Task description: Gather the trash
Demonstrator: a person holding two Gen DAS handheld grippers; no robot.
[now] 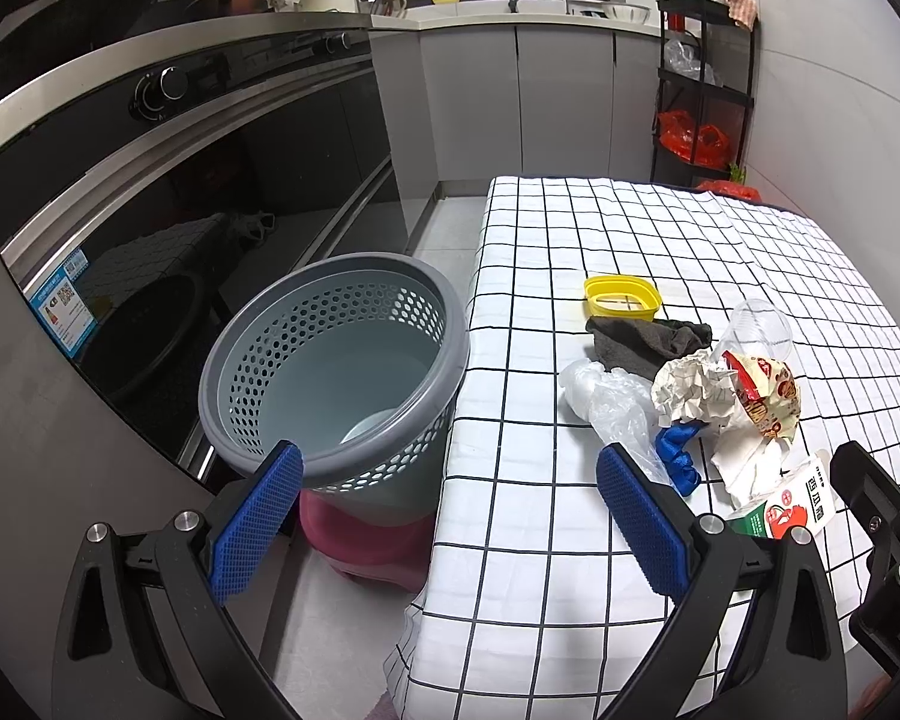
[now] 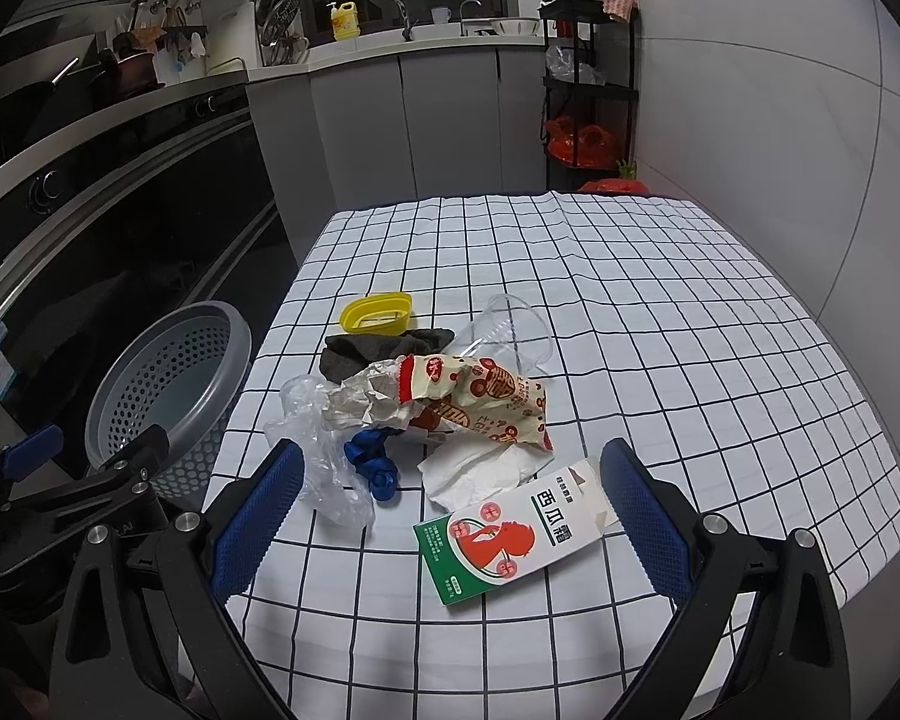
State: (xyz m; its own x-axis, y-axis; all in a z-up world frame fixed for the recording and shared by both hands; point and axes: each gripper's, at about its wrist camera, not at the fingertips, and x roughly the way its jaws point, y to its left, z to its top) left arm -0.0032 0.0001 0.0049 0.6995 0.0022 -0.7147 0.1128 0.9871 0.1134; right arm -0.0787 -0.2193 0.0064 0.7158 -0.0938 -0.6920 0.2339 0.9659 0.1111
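Observation:
A pile of trash lies on the checked tablecloth (image 2: 660, 312): a green-and-white carton (image 2: 504, 546), white tissue (image 2: 480, 471), a printed snack wrapper (image 2: 480, 396), crumpled paper (image 2: 360, 402), a clear plastic bag (image 2: 318, 456), a blue scrap (image 2: 375, 462), a clear cup (image 2: 510, 330), a dark cloth (image 2: 366, 348) and a yellow lid (image 2: 375, 312). A grey perforated bin (image 1: 336, 360) stands left of the table on a pink stool (image 1: 366, 540). My left gripper (image 1: 450, 498) is open between bin and table. My right gripper (image 2: 450, 498) is open, just before the carton.
A black oven front (image 1: 180, 180) and grey cabinets (image 1: 510, 96) line the left and back. A black shelf rack (image 2: 591, 84) with red bags stands at the far wall. The right gripper also shows at the left wrist view's right edge (image 1: 888, 528).

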